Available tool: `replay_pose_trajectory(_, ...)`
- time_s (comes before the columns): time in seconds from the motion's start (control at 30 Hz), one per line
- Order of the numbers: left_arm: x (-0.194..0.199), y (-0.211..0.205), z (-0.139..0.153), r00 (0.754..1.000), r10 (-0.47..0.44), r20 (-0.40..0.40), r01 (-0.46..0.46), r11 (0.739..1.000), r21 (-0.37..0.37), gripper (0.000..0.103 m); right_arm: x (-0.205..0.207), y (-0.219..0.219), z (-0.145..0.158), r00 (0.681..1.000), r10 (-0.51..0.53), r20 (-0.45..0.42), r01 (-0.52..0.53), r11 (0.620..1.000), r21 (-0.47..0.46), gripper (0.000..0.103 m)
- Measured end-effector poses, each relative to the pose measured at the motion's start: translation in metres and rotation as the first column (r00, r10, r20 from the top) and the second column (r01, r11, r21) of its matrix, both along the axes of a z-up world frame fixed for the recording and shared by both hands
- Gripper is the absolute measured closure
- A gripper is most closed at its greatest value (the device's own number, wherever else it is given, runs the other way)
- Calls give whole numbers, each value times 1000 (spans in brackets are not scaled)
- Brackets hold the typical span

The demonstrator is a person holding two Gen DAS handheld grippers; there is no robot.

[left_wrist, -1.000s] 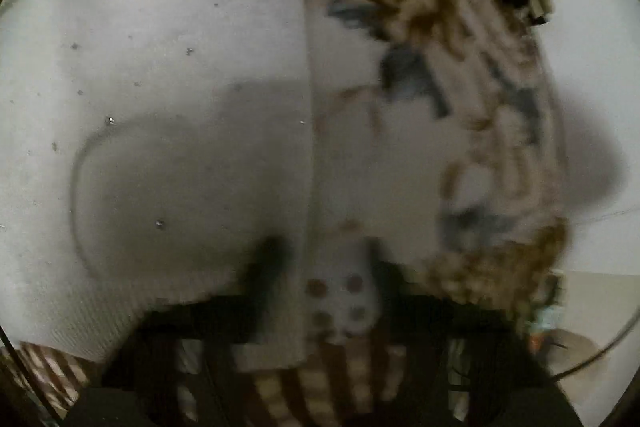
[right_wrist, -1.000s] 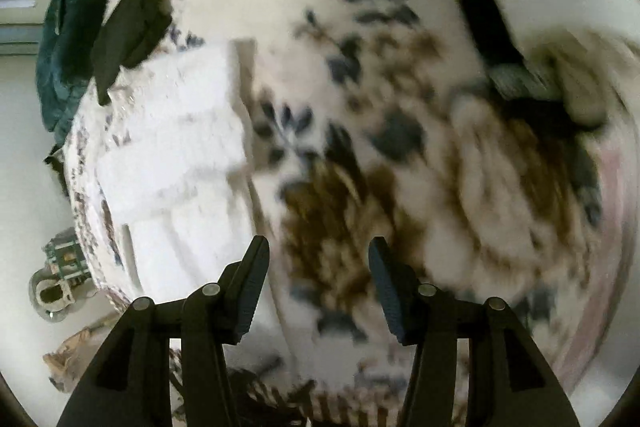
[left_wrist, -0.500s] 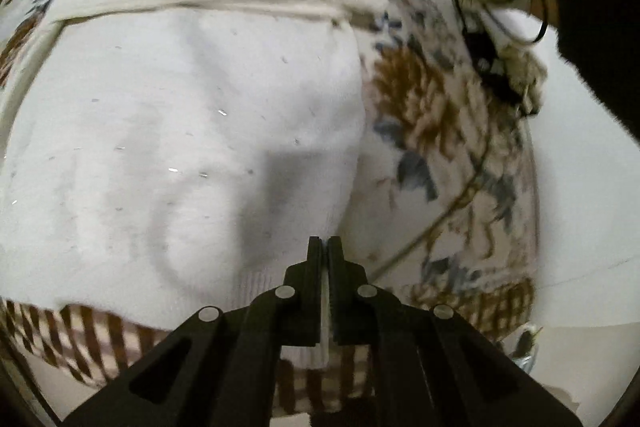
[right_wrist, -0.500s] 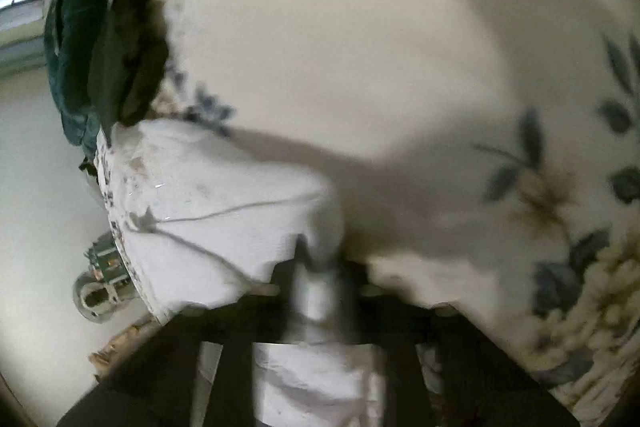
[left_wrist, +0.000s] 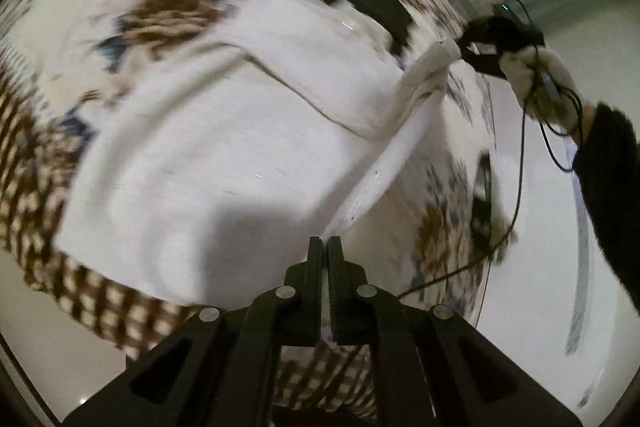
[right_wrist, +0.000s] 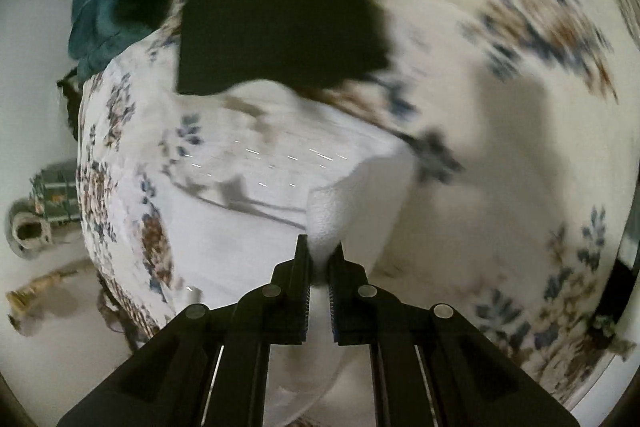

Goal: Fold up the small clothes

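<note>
White knit garment (left_wrist: 224, 147) on the floral tabletop — left gripper (left_wrist: 324, 247) and right gripper (right_wrist: 320, 255) each clenched on an edge.

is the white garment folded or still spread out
Mostly spread: the white garment lies flat on the floral cloth, with one corner lifted by the right gripper and one edge by the left gripper.
</note>
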State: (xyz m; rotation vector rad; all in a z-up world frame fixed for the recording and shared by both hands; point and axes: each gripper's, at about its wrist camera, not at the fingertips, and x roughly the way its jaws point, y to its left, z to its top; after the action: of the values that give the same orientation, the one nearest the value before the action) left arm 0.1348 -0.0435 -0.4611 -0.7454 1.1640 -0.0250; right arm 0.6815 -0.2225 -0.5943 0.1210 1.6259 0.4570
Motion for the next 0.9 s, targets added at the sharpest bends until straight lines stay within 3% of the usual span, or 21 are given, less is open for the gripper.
replay_pose_trajectory(0.1,-8,47,-11,995,100,-21,-101,994,-34,103,5,75,1,999,49,23,-48,998,-40,95)
replay_pose_trajectory(0.23,-21,109,-32,976,210,-54,-213,976,-50,103,2,176,-20,994,105,42,-100,989,-108,96)
replay_pose_trajectory(0.37,-31,151,-59,967,240,-91,-247,966,-72,103,-7,240,-44,988,148,38,-139,976,-164,96)
replay_pose_trajectory(0.43,-29,163,-74,971,218,-94,-229,965,-126,103,-10,256,-57,984,175,42,-161,961,-224,96)
replay_pose_trajectory(0.47,-25,166,-82,974,202,-106,-216,967,-137,98,-10,261,-62,983,176,44,-160,956,-247,96)
replay_pose_trajectory(0.53,-15,165,-95,985,141,-102,-157,971,-179,75,-9,258,-70,986,159,42,-142,952,-272,96)
replay_pose_trajectory(0.57,-10,160,-103,990,101,-102,-119,976,-183,53,-9,252,-71,989,140,44,-123,952,-280,96)
replay_pose_trajectory(0.6,-8,156,-108,991,79,-104,-99,975,-201,52,-9,245,-71,991,124,41,-108,954,-281,96)
replay_pose_trajectory(0.67,3,139,-122,993,12,-120,-42,967,-249,52,-8,233,-69,995,98,36,-83,955,-286,96)
replay_pose_trajectory(0.77,16,113,-143,983,-78,-164,41,975,-219,55,-7,218,-67,997,65,28,-55,956,-289,96)
replay_pose_trajectory(0.8,20,106,-152,978,-94,-187,56,978,-200,71,-7,214,-66,998,59,25,-49,956,-288,96)
replay_pose_trajectory(0.83,22,102,-154,981,-93,-172,60,980,-188,95,-6,213,-65,998,58,25,-48,955,-293,96)
replay_pose_trajectory(0.9,21,102,-146,987,-76,-143,50,983,-175,101,-7,210,-61,997,64,32,-52,953,-300,96)
